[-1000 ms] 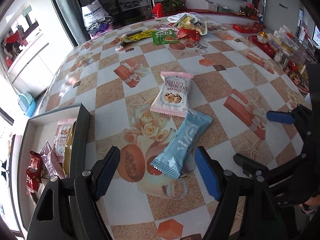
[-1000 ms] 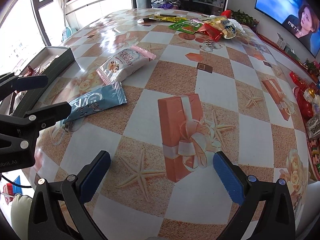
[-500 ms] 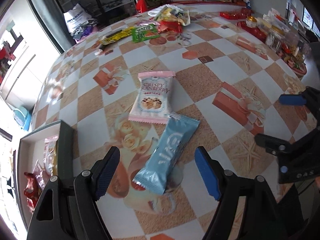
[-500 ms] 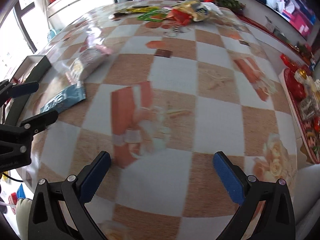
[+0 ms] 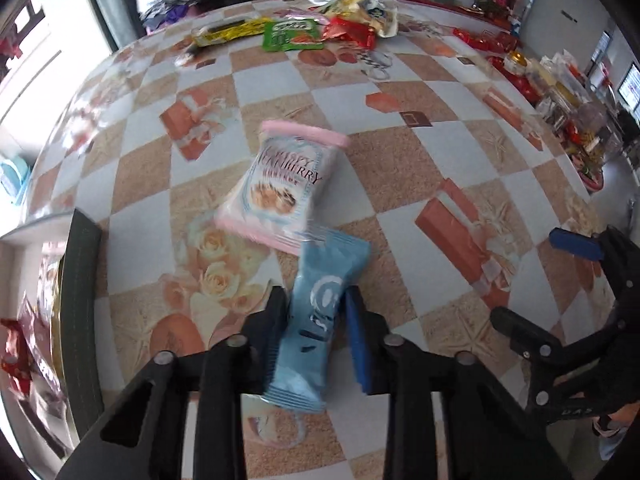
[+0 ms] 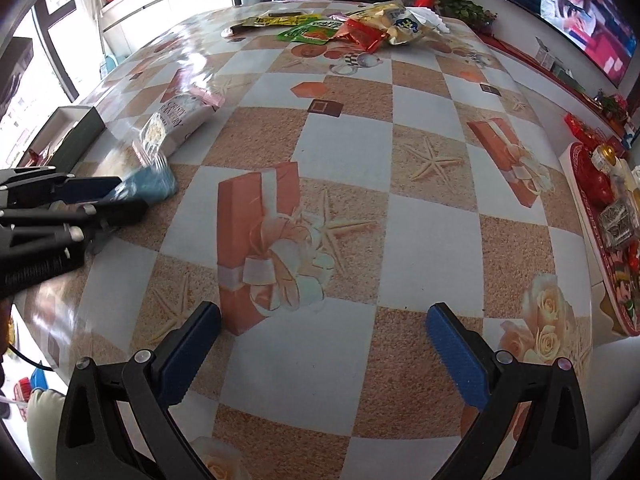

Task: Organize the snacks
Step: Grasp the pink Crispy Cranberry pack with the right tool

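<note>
My left gripper (image 5: 316, 300) is shut on the light blue snack packet (image 5: 320, 308), squeezing its middle; the packet's far end touches the pink and white Crispy packet (image 5: 284, 188). Both packets show in the right wrist view, blue (image 6: 150, 184) and pink (image 6: 176, 122), with the left gripper (image 6: 116, 196) at the left edge. My right gripper (image 6: 320, 336) is open and empty above the patterned tablecloth. The dark snack box (image 5: 82, 300) stands left of the left gripper, with several packets inside.
A pile of snack packets (image 5: 332, 28) lies at the table's far end, also in the right wrist view (image 6: 352, 28). A red tray (image 6: 600, 220) of sweets sits along the right edge. The right gripper (image 5: 576, 280) shows at the right of the left wrist view.
My left gripper moved down onto the blue packet and shut on it. The pink packet shifted slightly. The right gripper stayed open and swung its view a little.
</note>
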`<state>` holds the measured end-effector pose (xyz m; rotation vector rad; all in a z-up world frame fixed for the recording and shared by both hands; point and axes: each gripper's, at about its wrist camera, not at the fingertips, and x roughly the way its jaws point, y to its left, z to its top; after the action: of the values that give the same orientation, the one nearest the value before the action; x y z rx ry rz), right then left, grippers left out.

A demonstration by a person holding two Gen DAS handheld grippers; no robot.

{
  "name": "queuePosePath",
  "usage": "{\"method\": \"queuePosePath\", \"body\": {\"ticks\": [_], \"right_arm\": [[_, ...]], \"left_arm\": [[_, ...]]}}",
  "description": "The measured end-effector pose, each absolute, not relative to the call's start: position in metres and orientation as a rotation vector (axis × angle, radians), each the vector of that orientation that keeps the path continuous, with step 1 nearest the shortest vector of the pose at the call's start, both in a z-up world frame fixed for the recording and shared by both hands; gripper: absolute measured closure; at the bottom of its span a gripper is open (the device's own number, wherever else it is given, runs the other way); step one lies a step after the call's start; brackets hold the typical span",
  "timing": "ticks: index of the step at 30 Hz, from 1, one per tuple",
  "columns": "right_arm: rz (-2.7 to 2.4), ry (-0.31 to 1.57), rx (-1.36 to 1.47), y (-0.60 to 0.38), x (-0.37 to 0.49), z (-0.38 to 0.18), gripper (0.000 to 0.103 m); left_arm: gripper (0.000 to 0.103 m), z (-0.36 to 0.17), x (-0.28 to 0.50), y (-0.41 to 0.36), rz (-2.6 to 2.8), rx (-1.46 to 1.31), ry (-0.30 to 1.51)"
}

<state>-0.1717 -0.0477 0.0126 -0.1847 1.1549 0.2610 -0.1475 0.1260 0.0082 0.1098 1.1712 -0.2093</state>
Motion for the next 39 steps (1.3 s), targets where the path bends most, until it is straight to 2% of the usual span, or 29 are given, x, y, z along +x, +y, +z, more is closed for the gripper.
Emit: {"method": "queuePosePath", "body": {"ticks": [4,8,14,18,23,34,39], "right_arm": [[0.254,1.2,-0.149,-0.047,-0.164,0.015,0.0],[0.291,1.256,0.027,-0.042,-0.138,0.024,0.0],[0.318,1.302,0.186,0.006,-0.093,0.031,0.0],[0.313,1.318,0.174,0.051,-0.069,0.026,0.0],[0.281,1.321,-0.007,0.1,-0.057,0.014,0.0],[0.164,1.212,0.04,0.081,-0.031,0.033,0.0],[0.123,1.277,0.02,0.06,-0.023,0.02,0.0]], "left_arm": [[0.076,0.008,-0.161,0.157,-0.108,0.046,1.142],[0.076,0.007,-0.175,0.202,0.009,-0.072,1.117],[0.076,0.006,-0.187,0.216,0.054,-0.071,1.089],[0.075,0.004,-0.19,0.21,0.07,-0.041,1.064],[0.075,0.004,-0.19,0.215,0.062,-0.059,1.059],[0.072,0.006,-0.19,0.224,0.053,-0.093,1.064],[0.07,0.006,-0.19,0.223,0.062,-0.093,1.063]]}}
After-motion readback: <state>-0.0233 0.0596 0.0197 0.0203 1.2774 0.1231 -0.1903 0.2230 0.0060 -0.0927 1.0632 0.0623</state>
